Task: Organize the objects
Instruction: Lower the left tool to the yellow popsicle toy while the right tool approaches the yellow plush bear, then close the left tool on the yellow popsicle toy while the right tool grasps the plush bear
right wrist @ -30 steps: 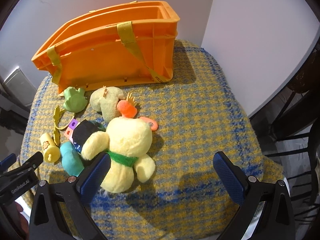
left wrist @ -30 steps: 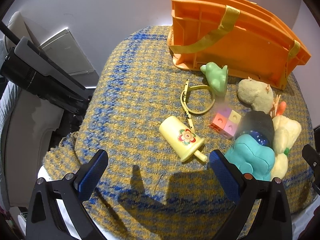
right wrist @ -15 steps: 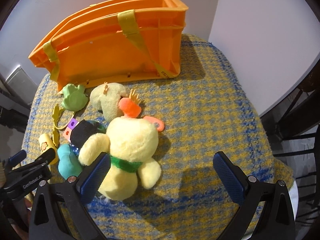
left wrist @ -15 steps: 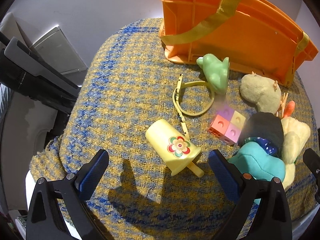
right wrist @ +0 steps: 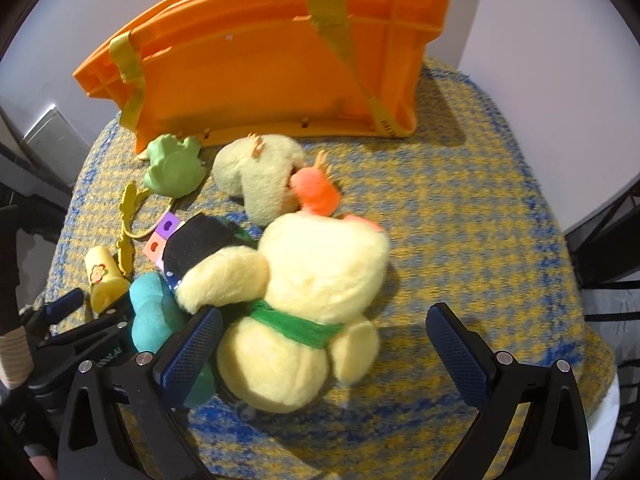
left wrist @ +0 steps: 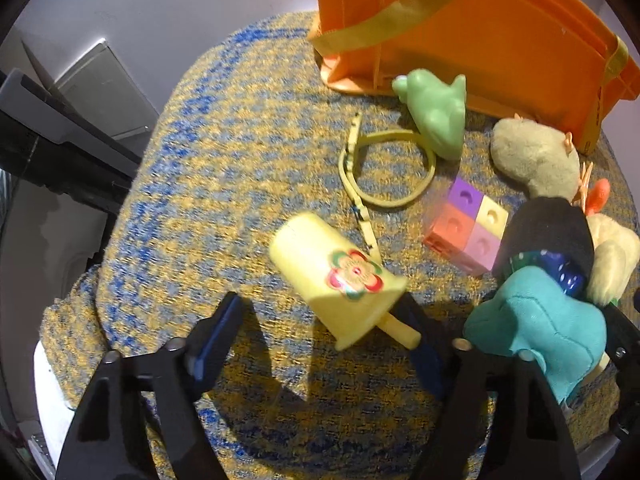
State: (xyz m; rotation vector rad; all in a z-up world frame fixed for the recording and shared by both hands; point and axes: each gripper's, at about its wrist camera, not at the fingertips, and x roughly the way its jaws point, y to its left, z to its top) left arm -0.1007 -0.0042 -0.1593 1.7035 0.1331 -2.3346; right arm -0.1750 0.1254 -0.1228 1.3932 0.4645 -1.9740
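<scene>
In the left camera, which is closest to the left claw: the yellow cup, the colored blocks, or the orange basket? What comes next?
1. Yellow cup, between the left claw's jaws, which have just been closing.
2. Colored blocks, farther up, to the right.
3. Orange basket, at the back.

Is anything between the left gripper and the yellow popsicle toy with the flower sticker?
Nothing visible. The left gripper, jaws just closing, already straddles the yellow popsicle toy; the teal plush lies outside its right jaw.

Black tongs, blue textured pads, silver screws; lettering illegible.
</scene>
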